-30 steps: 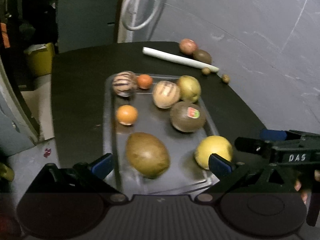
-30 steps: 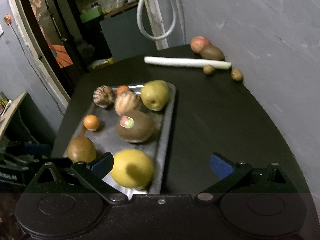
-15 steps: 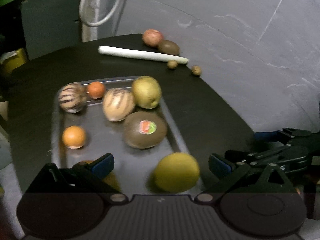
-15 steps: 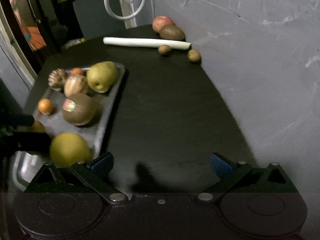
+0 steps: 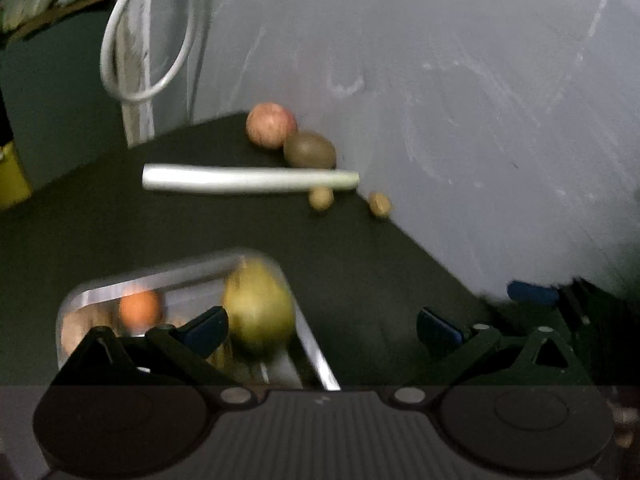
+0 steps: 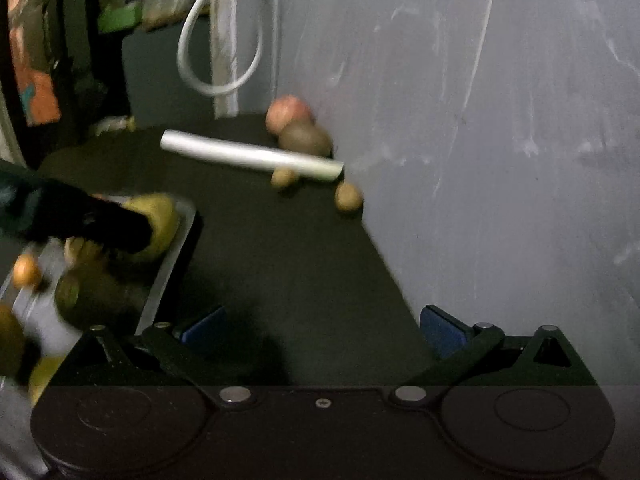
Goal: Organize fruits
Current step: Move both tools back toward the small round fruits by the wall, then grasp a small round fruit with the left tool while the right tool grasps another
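A metal tray point(image 5: 184, 270) holds several fruits, among them a yellow-green pear point(image 5: 258, 308) and a small orange point(image 5: 140, 308); it also shows in the right wrist view point(image 6: 172, 260). At the table's far end by the wall lie a red apple point(image 5: 271, 125), a brown kiwi point(image 5: 310, 150) and two small brown fruits point(image 5: 321, 197) point(image 5: 379, 204). My left gripper point(image 5: 322, 326) is open and empty over the tray's far right corner. My right gripper point(image 6: 322, 326) is open and empty over bare table right of the tray.
A long white leek-like stalk point(image 5: 248, 178) lies across the table in front of the apple and kiwi. A grey wall point(image 5: 480, 120) borders the dark table point(image 5: 360, 280) on the right. A white cable loop point(image 5: 136, 40) hangs at the back. The left gripper's body point(image 6: 80, 220) reaches over the tray.
Both grippers have moved forward toward the far end of the table. The tray has slid to the lower left of both views, and the apple and kiwi appear larger.
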{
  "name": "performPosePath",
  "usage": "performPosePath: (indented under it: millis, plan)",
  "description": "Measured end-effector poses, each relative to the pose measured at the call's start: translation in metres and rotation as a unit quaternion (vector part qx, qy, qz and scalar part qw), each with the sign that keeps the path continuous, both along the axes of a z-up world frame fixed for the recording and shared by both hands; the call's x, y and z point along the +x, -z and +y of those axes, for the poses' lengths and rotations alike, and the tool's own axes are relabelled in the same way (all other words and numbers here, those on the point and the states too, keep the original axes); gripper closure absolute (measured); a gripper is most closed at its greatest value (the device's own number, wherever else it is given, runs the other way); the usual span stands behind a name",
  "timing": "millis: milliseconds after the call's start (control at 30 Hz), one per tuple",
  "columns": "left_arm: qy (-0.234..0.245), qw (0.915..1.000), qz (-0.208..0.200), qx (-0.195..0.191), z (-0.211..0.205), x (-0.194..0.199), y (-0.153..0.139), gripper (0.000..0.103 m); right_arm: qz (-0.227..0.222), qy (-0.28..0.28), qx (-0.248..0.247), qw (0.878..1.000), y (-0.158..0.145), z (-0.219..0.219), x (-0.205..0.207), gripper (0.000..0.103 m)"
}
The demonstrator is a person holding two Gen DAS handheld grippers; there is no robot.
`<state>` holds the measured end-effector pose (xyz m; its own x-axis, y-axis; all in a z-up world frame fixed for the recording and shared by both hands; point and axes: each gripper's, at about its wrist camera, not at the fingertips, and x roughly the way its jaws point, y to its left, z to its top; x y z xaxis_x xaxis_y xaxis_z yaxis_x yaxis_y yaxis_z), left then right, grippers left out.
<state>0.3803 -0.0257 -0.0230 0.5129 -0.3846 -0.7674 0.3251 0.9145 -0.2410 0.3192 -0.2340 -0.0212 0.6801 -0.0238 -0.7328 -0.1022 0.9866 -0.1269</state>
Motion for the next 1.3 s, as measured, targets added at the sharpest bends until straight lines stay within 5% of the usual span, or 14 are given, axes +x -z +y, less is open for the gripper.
performPosePath:
  millis: [267, 500, 867, 1300]
  plan:
    - [0.025, 0.9986, -0.02, 0.041, -0.026, 0.08, 0.004, 0.001, -0.068, 0.102, 0.061, 0.991, 0.007, 0.006, 0.039, 0.002]
    - [0.051, 0.9975, 0.022, 0.044, -0.047, 0.131, 0.025, 0.002, -0.082, 0.157, 0.056, 0.983, 0.031, 0.015, 0.081, 0.019]
    - [0.066, 0.9944, 0.064, 0.052, -0.065, 0.154, 0.055, 0.028, -0.068, 0.186, 0.069, 0.978, 0.051, 0.005, 0.124, 0.052]
    - [0.066, 0.9938, 0.075, 0.05, -0.073, 0.165, 0.064, 0.051, -0.058, 0.191, 0.063, 0.978, 0.057, 0.009, 0.133, 0.062]
